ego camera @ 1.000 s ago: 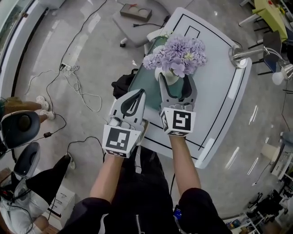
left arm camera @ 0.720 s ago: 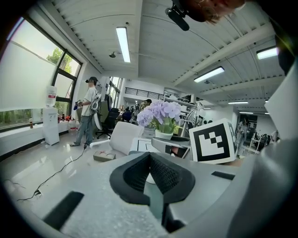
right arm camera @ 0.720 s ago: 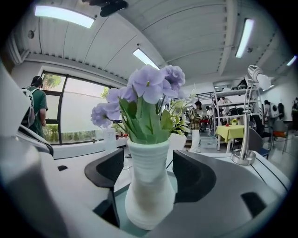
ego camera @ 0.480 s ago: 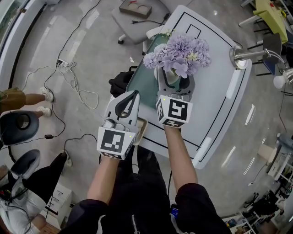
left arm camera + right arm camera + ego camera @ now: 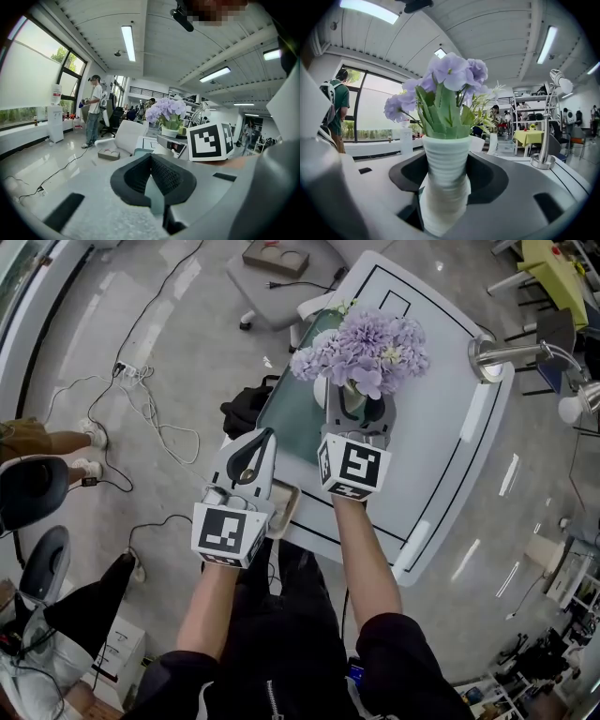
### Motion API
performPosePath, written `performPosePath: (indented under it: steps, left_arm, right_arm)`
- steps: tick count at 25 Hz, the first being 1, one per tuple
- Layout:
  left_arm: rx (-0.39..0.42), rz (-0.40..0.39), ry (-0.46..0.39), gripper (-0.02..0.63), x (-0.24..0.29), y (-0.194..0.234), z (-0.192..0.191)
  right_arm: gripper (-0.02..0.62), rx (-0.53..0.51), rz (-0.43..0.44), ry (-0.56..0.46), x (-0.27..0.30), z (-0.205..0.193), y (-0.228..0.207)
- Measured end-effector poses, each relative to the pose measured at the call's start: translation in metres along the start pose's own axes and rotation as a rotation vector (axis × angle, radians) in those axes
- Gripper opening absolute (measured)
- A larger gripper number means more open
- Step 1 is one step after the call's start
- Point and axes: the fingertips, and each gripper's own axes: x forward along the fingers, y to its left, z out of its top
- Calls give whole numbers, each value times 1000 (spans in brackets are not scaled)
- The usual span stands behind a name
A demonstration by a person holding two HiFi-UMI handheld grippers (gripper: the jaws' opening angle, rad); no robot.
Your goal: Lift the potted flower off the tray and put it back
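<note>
Purple flowers (image 5: 361, 338) stand in a white ribbed pot (image 5: 347, 395) on a teal tray (image 5: 295, 413) at the left edge of the white table (image 5: 441, 427). My right gripper (image 5: 359, 401) reaches around the pot, one finger on each side, and its jaws are closing. A dark gap still shows beside the pot. In the right gripper view the pot (image 5: 445, 164) fills the space between the pads, under the flowers (image 5: 450, 72). My left gripper (image 5: 251, 442) hangs shut and empty off the table's edge, left of the tray. From the left gripper view the flowers (image 5: 166, 110) stand ahead to the right.
A chrome desk lamp (image 5: 492, 352) stands at the table's far right. A black bag (image 5: 246, 413) lies on the floor beside the tray side. Cables (image 5: 159, 418) trail over the floor at left. A dark chair (image 5: 33, 493) and a person (image 5: 93, 110) are at the left.
The right gripper's jaws have narrowed around the pot. The left gripper has drifted down and left in the picture, away from the tray.
</note>
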Motion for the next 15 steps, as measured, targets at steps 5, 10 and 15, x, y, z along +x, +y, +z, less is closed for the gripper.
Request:
performPosePath:
  steps: [5, 10, 15]
  left_arm:
    - [-13, 2, 10, 5, 1, -3, -6]
    - [-9, -5, 9, 5, 0, -5, -5]
    - [-5, -7, 0, 5, 2, -4, 2]
  right_arm:
    - [244, -2, -2, -6, 0, -1, -1]
    - [242, 5, 19, -7, 1, 2, 0]
    - [242, 15, 34, 3, -1, 4, 1]
